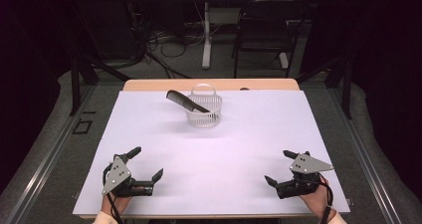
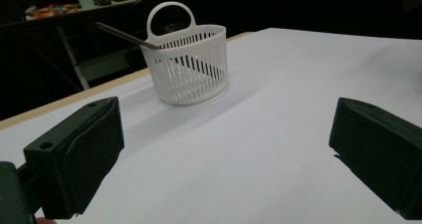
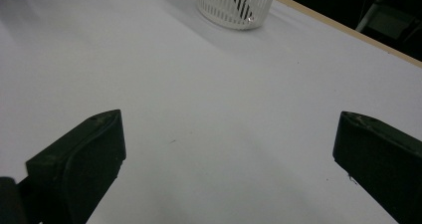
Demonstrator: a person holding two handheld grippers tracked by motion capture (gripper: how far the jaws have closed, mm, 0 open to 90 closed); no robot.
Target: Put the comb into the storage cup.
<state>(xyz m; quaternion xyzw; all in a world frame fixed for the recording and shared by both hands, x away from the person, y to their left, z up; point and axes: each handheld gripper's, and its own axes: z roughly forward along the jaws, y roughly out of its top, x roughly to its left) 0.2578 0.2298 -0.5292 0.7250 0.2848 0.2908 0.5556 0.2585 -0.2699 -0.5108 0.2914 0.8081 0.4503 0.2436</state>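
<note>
Diagonally, comb (image 1: pixel 185 101) in basket (image 1: pixel 205 115), handle up-left

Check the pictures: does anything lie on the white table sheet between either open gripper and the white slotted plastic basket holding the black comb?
Nothing visible does. Bare white sheet separates the left gripper and right gripper from the white slotted plastic basket, where the black comb leans.

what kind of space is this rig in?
Probably a lab or recording studio, not a home: dark curtained surround, loose cables on the floor, a black chair, and a white-covered table holding a white basket with a comb.
</note>
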